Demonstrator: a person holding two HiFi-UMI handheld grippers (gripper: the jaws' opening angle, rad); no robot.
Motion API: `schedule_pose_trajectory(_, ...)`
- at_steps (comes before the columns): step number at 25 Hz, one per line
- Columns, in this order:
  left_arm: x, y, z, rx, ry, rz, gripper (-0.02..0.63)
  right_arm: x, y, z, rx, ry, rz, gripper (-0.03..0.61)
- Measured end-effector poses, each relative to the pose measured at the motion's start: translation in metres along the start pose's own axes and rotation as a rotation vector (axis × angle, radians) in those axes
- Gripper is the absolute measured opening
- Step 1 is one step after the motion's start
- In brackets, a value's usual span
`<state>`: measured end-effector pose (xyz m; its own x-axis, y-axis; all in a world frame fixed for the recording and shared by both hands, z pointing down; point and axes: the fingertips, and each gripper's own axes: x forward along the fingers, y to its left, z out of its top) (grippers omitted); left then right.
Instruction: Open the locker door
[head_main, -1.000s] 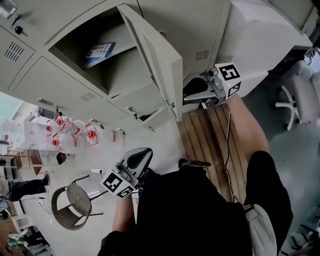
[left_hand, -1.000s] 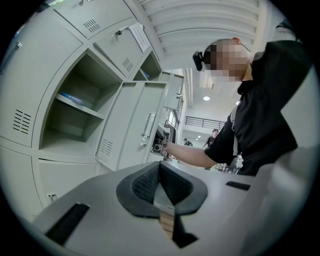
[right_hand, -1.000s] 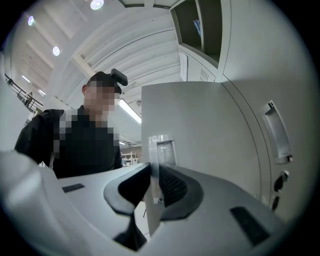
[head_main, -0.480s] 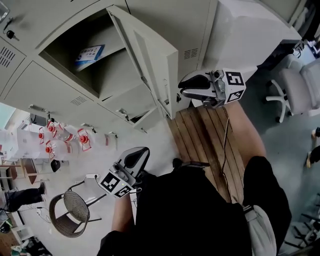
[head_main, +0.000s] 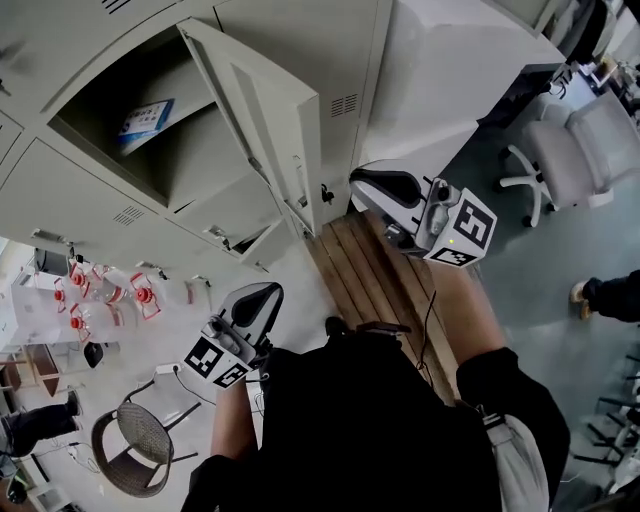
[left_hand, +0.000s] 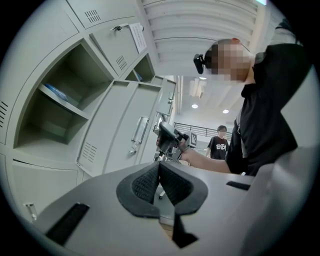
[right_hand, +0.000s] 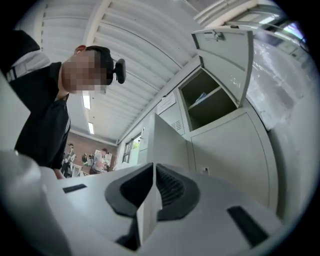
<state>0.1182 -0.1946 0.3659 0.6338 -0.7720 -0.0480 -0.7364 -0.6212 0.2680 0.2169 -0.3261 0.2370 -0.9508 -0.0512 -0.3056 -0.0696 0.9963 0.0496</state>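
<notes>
Right claw (head_main: 356, 179) closed near open locker door (head_main: 270, 120), left claw (head_main: 268, 295) closed, chair (head_main: 130, 445) below.

No lettering can be read anywhere. At ten o'clock in the head view, a blue-and-white printed sheet (head_main: 140, 121) lies in the open locker compartment, its print too small. At eleven o'clock in the left gripper view, a paper notice (left_hand: 137, 36) on a locker door is blurred.
</notes>
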Motion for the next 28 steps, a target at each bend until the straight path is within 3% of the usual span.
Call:
schedule_pose_trajectory(5, -0.003, 0.003, 0.01, -0.001, -0.023, -0.013, 0.015, 0.009, 0.046, 0.0, -0.074, 0.055, -0.057, 0.023)
schedule_pose_trajectory(12, -0.022, 0.006, 0.031, 0.034, -0.037, -0.076, 0.015, 0.036, 0.103, -0.009, -0.081, 0.044, -0.116, 0.012)
schedule_pose_trajectory(20, -0.086, 0.025, 0.07, 0.018, -0.062, -0.131, 0.015, 0.098, 0.156, -0.04, 0.027, -0.007, -0.243, 0.012)
schedule_pose_trajectory(24, -0.131, 0.045, 0.09, 0.024, -0.095, -0.119, 0.015, 0.142, 0.187, -0.072, 0.1, 0.051, -0.229, 0.012)
schedule_pose_trajectory(28, -0.177, 0.06, 0.085, -0.003, -0.094, -0.116, 0.015, 0.175, 0.217, -0.1, 0.123, 0.101, -0.245, 0.012)
